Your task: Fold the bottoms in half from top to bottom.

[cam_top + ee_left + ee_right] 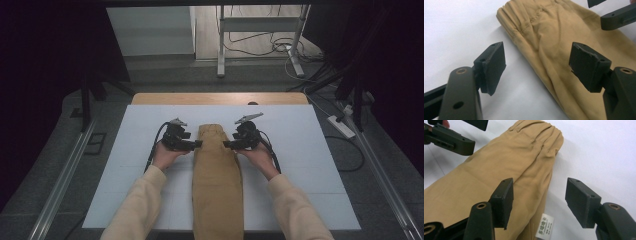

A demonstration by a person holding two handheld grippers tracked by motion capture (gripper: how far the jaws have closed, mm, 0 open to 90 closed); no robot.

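On the white table (125, 165) lay tan trousers (216, 175). Left gripper (196, 144) and right gripper (228, 144) flanked the waistband (524, 15), both with jaws apart.

Tan trousers (217, 175), folded lengthwise into a narrow strip, are lying flat along the tabletop's middle, gathered elastic waistband pointing toward the far edge, legs overhanging the near edge.

Bench (300, 150) with white top, occupying the centre of the frame; a wooden strip shows along its far edge. Folded tan trousers (217, 185) lie lengthwise at lower centre, waistband farthest, overhanging the near edge.
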